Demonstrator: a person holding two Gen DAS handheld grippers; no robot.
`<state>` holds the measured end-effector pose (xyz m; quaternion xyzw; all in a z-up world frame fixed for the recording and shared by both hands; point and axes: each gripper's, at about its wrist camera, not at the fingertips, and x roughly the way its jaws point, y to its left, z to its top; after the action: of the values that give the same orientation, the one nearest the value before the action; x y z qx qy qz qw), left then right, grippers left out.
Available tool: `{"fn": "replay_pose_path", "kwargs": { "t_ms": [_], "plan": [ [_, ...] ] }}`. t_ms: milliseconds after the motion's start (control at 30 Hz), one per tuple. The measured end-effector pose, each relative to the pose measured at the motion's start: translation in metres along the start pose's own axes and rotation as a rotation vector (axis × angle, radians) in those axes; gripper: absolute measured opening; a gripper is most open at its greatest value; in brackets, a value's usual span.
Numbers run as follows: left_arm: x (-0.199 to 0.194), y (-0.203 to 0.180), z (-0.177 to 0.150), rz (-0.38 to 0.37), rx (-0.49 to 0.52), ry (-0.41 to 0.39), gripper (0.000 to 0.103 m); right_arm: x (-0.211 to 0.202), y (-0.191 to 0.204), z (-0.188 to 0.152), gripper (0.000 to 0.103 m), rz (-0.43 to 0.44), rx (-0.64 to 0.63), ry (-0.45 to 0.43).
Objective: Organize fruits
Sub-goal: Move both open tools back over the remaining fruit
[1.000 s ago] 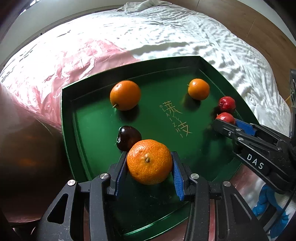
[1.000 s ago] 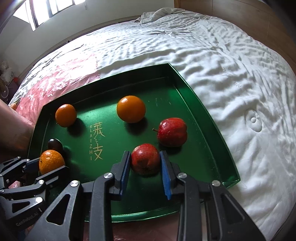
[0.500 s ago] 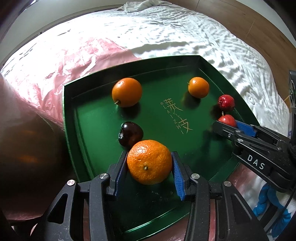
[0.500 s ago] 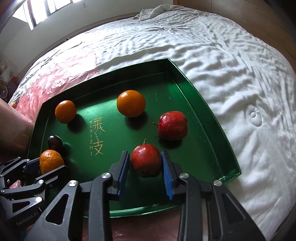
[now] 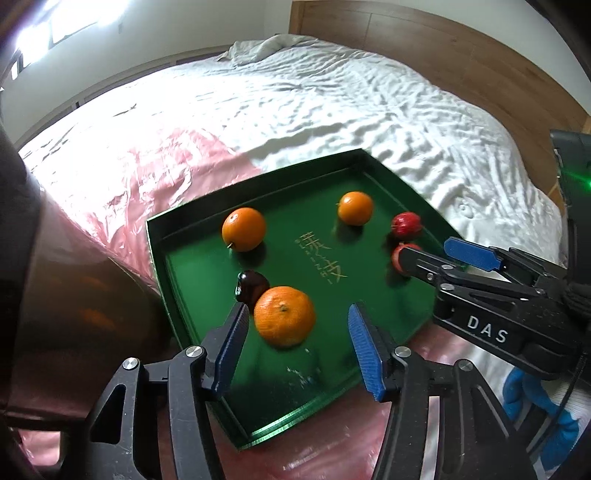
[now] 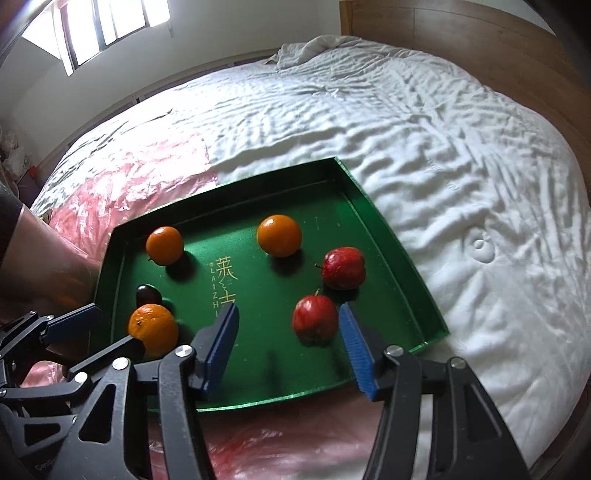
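A green tray (image 5: 406, 325) (image 6: 399, 251) lies on the bed. My left gripper (image 5: 297, 345) is open, and a large tangerine (image 5: 284, 315) (image 6: 153, 328) rests on the tray between its fingers, nearer the left one. A dark plum (image 5: 251, 284) (image 6: 147, 293) sits just behind it. My right gripper (image 6: 288, 345) (image 5: 436, 254) is open around a red apple (image 6: 314, 319) (image 5: 400, 251) lying on the tray. A second red apple (image 6: 343, 267) (image 5: 406, 223) and two oranges (image 6: 279, 235) (image 6: 164, 240) (image 5: 355, 208) (image 5: 243, 229) lie farther back.
The tray sits on a white quilt (image 6: 443, 147) and a pink plastic sheet (image 6: 129, 177) on a bed with a wooden headboard (image 6: 480, 33). A person's forearm (image 5: 74, 288) is at the left. A blue object (image 5: 546, 410) lies at the lower right.
Both grippers opened, letting go of the tangerine and the red apple, which now rest on the tray. Both grippers pulled back and up, so the tray looks smaller.
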<state>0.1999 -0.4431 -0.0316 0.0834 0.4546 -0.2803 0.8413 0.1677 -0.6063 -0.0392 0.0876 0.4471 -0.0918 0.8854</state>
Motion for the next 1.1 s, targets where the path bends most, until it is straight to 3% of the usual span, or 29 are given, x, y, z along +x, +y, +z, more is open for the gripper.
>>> {"fn": "replay_pose_path", "kwargs": {
  "t_ms": [600,1100],
  "plan": [
    [-0.073,-0.005,-0.059,-0.087,0.092,-0.03,0.055,-0.057,0.038,-0.063,0.103,-0.067,-0.015,-0.006],
    [-0.139,0.046,-0.123,-0.079,0.072,-0.013,0.055,-0.089,0.105,-0.109,0.103,-0.023,-0.107,0.049]
  ]
}}
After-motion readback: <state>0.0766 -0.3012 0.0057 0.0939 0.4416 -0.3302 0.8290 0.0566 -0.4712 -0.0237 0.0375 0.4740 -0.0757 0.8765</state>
